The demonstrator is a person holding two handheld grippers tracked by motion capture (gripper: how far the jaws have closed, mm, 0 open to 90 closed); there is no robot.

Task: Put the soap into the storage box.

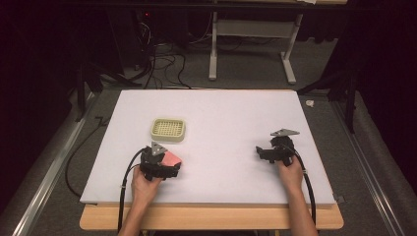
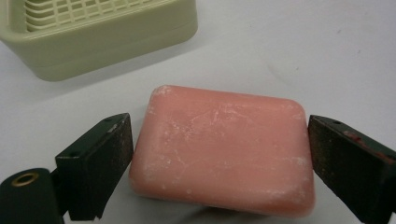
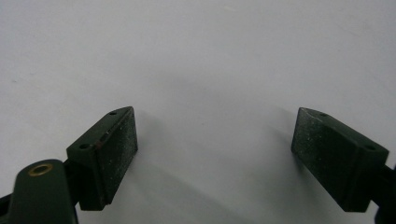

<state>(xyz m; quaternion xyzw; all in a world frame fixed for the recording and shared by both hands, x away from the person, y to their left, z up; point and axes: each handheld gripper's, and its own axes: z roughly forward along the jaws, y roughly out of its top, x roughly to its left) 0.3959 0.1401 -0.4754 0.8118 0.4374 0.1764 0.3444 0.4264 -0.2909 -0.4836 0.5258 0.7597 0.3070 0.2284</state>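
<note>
The left gripper [image 1: 169,167] was black and chunky, with a small grey three-cornered plate on top. A black cable ran from its back in a long curve off the near side of the table. The right gripper [image 1: 259,151] was black too, with a bigger grey plate on top and its own black cable. Up close, each jaw was a dark, flat block with small round holes on its top edge. The inner pads [image 3: 120,154] looked rough, scuffed and dusty with pale specks. A small brass ring sat in the black part low at the left. The person's forearms were bare, with no sleeves.
</note>
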